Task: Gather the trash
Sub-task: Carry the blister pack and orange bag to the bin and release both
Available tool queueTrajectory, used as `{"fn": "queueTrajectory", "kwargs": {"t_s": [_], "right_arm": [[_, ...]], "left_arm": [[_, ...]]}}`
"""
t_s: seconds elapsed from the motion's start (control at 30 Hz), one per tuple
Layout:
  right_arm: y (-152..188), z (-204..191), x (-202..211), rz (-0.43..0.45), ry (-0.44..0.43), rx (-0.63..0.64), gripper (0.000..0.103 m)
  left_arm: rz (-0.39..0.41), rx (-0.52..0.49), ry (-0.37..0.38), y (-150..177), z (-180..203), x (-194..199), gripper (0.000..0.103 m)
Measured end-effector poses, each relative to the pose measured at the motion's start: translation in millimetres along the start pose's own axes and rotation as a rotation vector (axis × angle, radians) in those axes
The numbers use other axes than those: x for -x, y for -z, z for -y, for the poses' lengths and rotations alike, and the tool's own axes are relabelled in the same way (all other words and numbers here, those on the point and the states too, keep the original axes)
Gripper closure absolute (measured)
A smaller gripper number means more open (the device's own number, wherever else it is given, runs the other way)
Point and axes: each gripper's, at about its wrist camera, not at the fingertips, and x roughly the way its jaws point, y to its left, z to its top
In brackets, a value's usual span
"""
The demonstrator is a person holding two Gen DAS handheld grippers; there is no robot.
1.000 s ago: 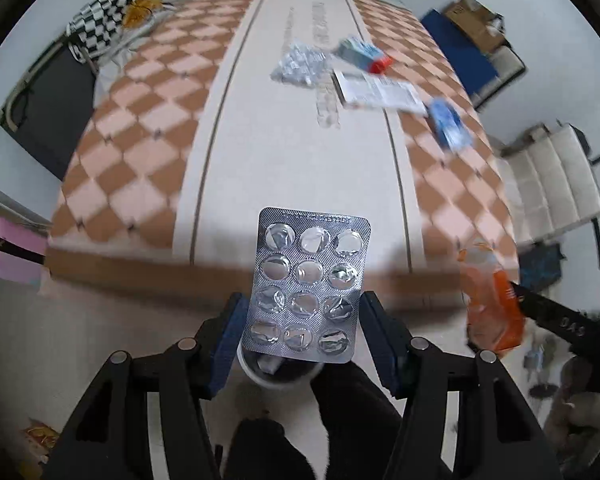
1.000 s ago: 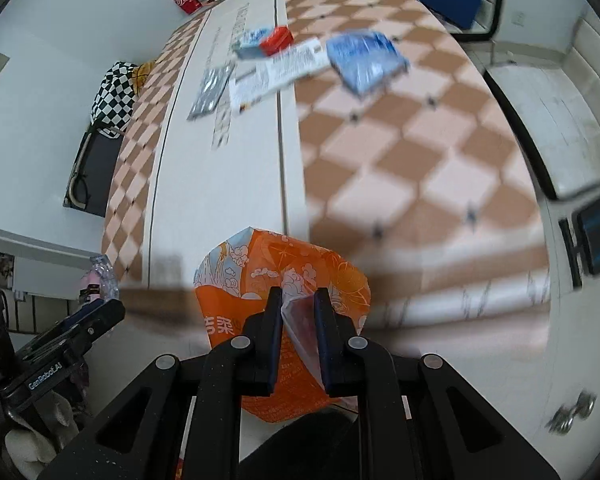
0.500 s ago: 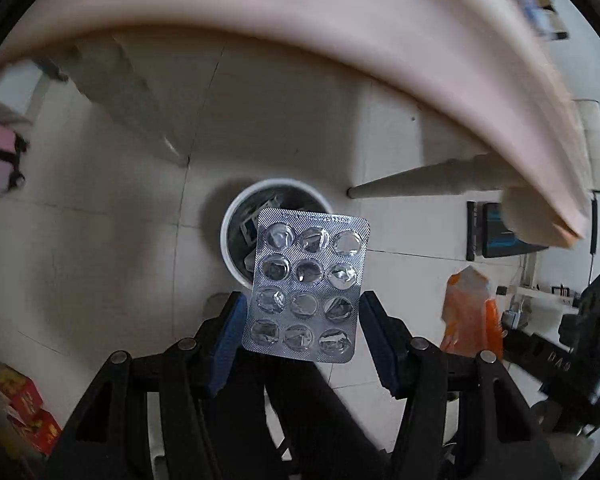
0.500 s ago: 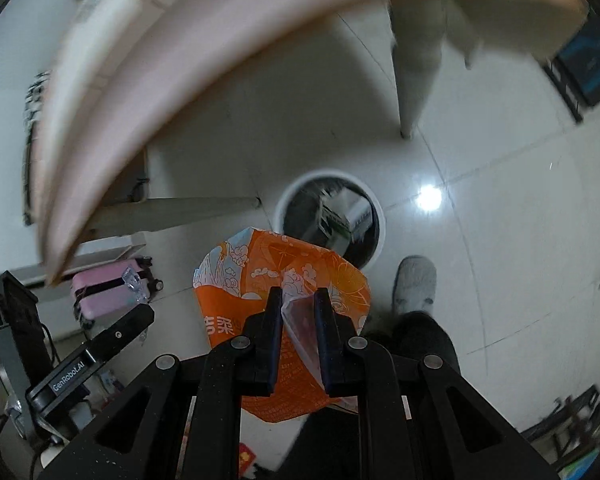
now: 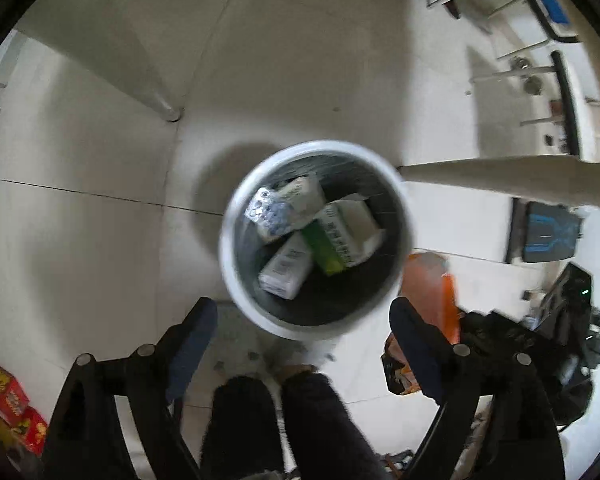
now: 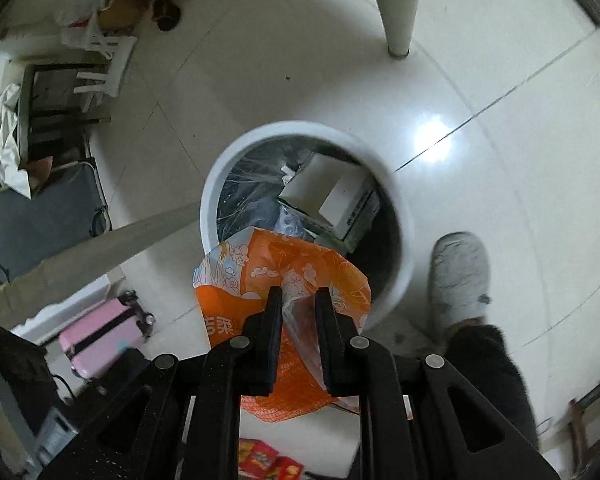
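Note:
A white round trash bin [image 5: 236, 292] stands on the floor, holding several cartons and a silver blister pack [image 5: 266, 210]. My left gripper [image 5: 302, 316] is open and empty, just above the bin's near rim. My right gripper [image 6: 298, 300] is shut on an orange printed plastic bag [image 6: 260, 276], held over the near edge of the same bin [image 6: 404, 248]. The orange bag also shows in the left wrist view [image 5: 440, 284], right of the bin.
White table legs [image 5: 140, 76] [image 6: 398, 4] stand around the bin. My slipper [image 6: 458, 280] is right of it. A pink suitcase [image 6: 100, 336], red boxes [image 5: 8, 404] and a dark device [image 5: 548, 236] lie on the tiled floor.
My left gripper opened and let the blister pack go; it now lies in the bin. Both grippers swung down from the table to over the bin. The right still holds the bag.

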Motion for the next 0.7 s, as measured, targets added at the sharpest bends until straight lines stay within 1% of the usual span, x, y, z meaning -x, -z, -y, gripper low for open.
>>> {"fn": "queueTrajectory", "kwargs": {"t_s": [0.03,0.07,0.1,0.13,0.17,0.2,0.23,0.3,0.33,0.37,0.4,0.43,0.47,0.57,0.67,0.7], "right_arm": [[-1,0,-8,-0.006,-0.027,-0.004,0.069],[-1,-1,-13,-0.001,-0.041,-0.004,0.054],[-1,-1,-15,0.009,-0.051,-0.002,0.049],[0,-3,-16,0.023,-0.07,0.005,0.041],[0,-6,-17,0.029,-0.066,0.021,0.038],[2,-9,-16,0.039,-0.049,0.04,0.038],[4,-13,-13,0.05,-0.02,0.068,0.037],[8,-19,-5,0.059,0.027,0.117,0.032],[11,-23,-1,0.065,0.067,0.15,0.026],[14,-27,3,0.076,0.101,0.185,0.018],[17,-32,9,0.084,0.133,0.214,0.012],[20,-37,13,0.091,0.174,0.248,0.004],[25,-45,20,0.107,0.222,0.292,0.003],[36,-55,42,0.144,0.321,0.384,0.003],[51,-66,68,0.167,0.381,0.449,0.003],[55,-68,75,0.169,0.385,0.463,0.003]], "left_arm": [[0.007,0.001,-0.019,2,-3,-1,0.01],[0.013,0.003,-0.033,5,-9,2,0.01],[0.025,0.005,-0.064,8,-12,4,0.01],[0.045,0.001,-0.096,12,-16,7,0.01],[0.06,-0.004,-0.117,13,-23,8,0.01],[0.075,-0.011,-0.146,17,-24,11,0.01],[0.086,-0.018,-0.175,21,-27,15,0.01],[0.099,-0.032,-0.21,26,-28,22,0.01],[0.103,-0.038,-0.219,29,-27,26,0.01],[0.107,-0.048,-0.23,32,-24,31,0.01],[0.11,-0.056,-0.247,35,-21,36,0.01],[0.114,-0.063,-0.253,37,-20,40,0.01],[0.118,-0.072,-0.257,40,-17,46,0.01],[0.123,-0.092,-0.263,48,-6,68,0.01],[0.133,-0.105,-0.259,54,1,86,0.01],[0.136,-0.107,-0.258,55,4,93,0.01]]}}
